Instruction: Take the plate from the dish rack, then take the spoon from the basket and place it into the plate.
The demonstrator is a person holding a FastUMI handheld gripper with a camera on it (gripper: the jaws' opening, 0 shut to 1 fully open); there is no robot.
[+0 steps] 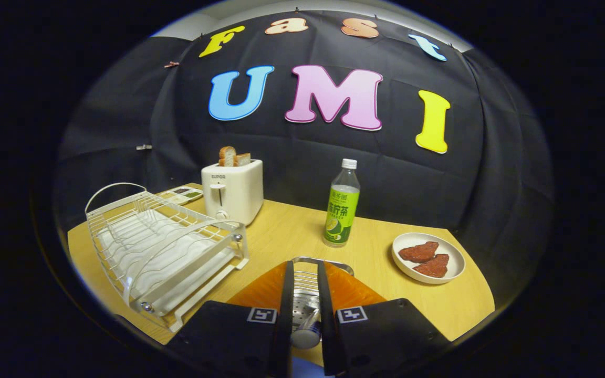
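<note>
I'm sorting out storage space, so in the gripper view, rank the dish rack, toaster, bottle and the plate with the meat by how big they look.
1. dish rack, clearly largest, though nearest the camera
2. toaster
3. bottle and plate: look alike in extent, so unranked.
The tool is shut on a spoon handle.

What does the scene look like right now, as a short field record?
gripper: gripper fingers close together around a metal spoon handle, contact unclear
below fingers: orange plate, metal basket
dish rack: white dish rack, no dishes visible
table: toaster holding bread, green bottle, white plate of meat
</note>
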